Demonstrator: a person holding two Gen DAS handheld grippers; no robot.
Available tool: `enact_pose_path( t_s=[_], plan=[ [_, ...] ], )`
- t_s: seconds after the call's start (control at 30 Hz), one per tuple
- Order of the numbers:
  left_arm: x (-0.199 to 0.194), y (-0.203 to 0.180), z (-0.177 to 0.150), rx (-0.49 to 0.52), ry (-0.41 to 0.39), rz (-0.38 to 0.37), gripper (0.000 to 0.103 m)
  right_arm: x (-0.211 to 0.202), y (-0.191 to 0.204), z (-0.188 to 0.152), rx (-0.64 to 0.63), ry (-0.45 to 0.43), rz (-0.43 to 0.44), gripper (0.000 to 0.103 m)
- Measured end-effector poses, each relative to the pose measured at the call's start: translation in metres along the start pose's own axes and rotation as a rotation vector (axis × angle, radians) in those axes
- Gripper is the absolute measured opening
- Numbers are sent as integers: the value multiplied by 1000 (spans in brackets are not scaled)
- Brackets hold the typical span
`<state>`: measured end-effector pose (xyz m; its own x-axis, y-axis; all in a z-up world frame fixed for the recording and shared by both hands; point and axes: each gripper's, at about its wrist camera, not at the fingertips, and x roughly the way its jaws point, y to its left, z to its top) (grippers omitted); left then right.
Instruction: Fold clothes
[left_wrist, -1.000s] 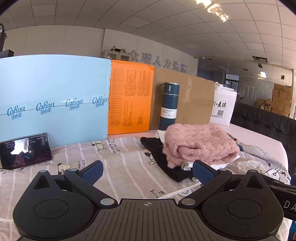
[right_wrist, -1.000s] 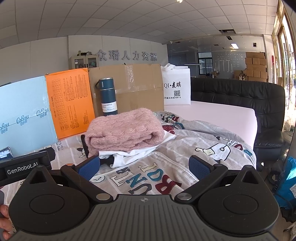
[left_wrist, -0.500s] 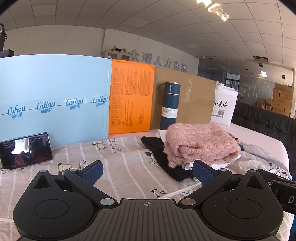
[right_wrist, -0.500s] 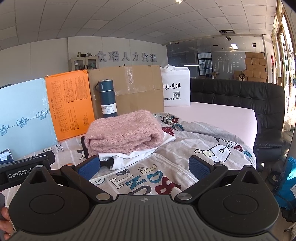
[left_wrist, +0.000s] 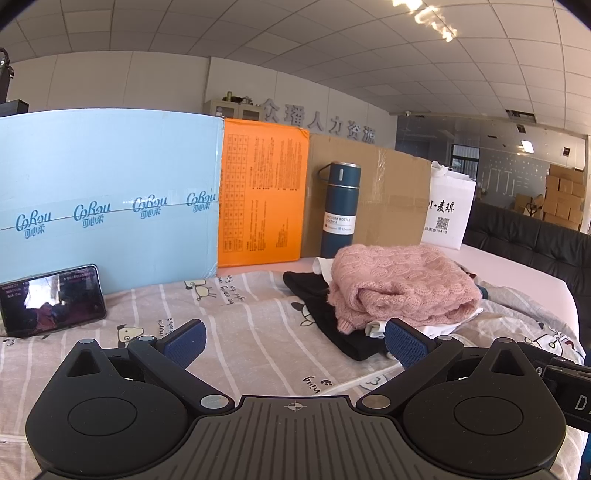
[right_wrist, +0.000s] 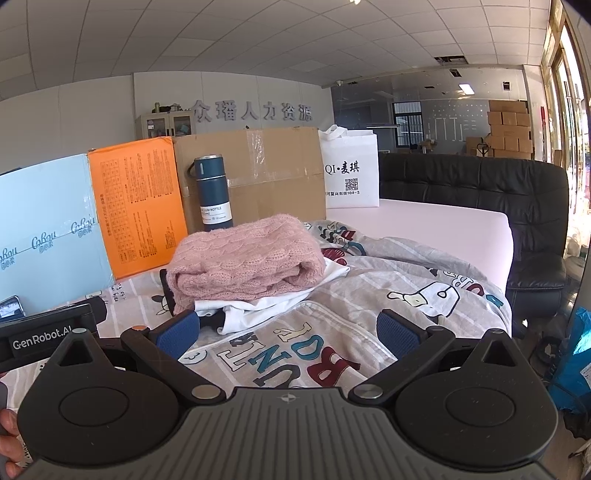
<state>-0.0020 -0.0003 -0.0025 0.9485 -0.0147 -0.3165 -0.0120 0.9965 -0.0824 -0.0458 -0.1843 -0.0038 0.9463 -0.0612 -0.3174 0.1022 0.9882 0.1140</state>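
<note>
A folded pink knit sweater (left_wrist: 399, 280) lies on top of a stack, over a white garment (right_wrist: 266, 308) and a black garment (left_wrist: 325, 317). The stack also shows in the right wrist view, with the sweater (right_wrist: 247, 258) at centre left. A grey printed garment (right_wrist: 295, 354) with large letters lies spread in front of my right gripper (right_wrist: 288, 332). My left gripper (left_wrist: 295, 343) is open and empty, above the striped sheet, left of the stack. My right gripper is open and empty, above the printed garment.
A blue flask (left_wrist: 340, 210) stands behind the stack. Light-blue (left_wrist: 107, 206), orange (left_wrist: 262, 199) and brown cardboard (left_wrist: 388, 199) boxes and a white bag (left_wrist: 447, 210) line the back. A phone (left_wrist: 51, 299) leans at left. A black sofa (right_wrist: 498, 206) stands at right.
Both views shift only slightly; the scene has crept a little. Both grippers stay open and empty.
</note>
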Motion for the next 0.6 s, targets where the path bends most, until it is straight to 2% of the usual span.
enact_pose_path(
  t_s=[0.6],
  plan=[
    [2, -1, -1, 5, 4, 2, 103, 1, -2, -2, 4, 4, -1, 103]
  ],
)
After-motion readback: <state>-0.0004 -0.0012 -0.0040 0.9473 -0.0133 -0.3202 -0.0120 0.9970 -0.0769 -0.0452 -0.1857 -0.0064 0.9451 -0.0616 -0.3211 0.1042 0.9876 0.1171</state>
